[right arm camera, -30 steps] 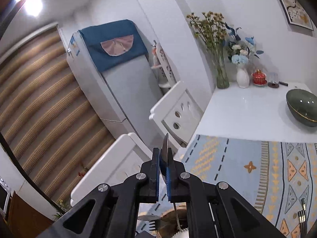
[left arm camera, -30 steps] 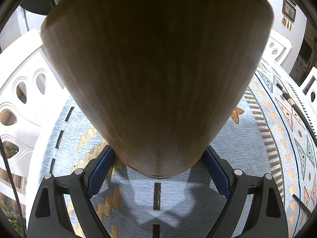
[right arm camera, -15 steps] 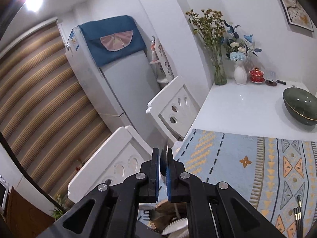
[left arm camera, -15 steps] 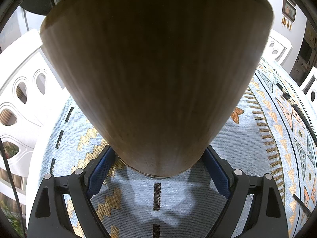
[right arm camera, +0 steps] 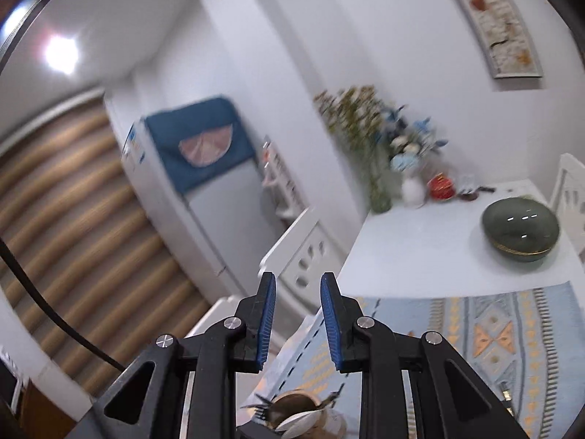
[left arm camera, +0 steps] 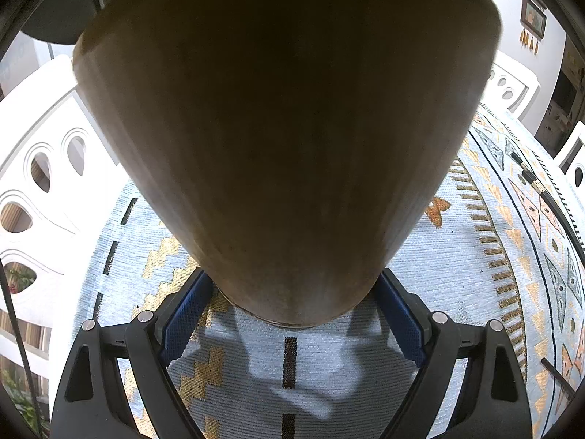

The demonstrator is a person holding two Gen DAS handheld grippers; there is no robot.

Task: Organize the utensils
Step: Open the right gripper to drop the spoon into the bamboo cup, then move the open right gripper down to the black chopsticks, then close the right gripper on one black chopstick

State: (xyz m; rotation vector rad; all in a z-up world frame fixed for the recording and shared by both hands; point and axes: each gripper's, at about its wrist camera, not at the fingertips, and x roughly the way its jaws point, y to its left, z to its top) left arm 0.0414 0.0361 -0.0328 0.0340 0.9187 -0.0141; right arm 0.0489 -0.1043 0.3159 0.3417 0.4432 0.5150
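A: Brown wood fills the left wrist view: a tall, tapered wooden utensil holder point(left arm camera: 285, 139), seen from low on its side. The left gripper point(left arm camera: 292, 314) has its blue-padded fingers point(left arm camera: 184, 320) pinching the holder's narrow base, one pad on each side.

B: Where does the holder stand?

A: On the pale blue woven table runner with gold zigzags point(left arm camera: 457, 278), which covers the white surface point(right arm camera: 420, 248). Black chopsticks point(left arm camera: 530, 177) lie on the runner well off to the right.

B: And the right gripper point(right arm camera: 298, 314)?

A: Its fingers point(right arm camera: 265, 314) are spreading apart with nothing between them. Below them, at the bottom edge of the right wrist view, the holder's open top shows, with a white spoon point(right arm camera: 296, 422) and dark utensil ends inside.

B: Anything else on the surface?

A: A dark green glazed bowl point(right arm camera: 521, 234) sits far back on the bare white part, near a small red lidded pot point(right arm camera: 440, 186) and blurred vases of flowers point(right arm camera: 380, 153). White cut-out chairs point(left arm camera: 40, 179) stand at the edge.
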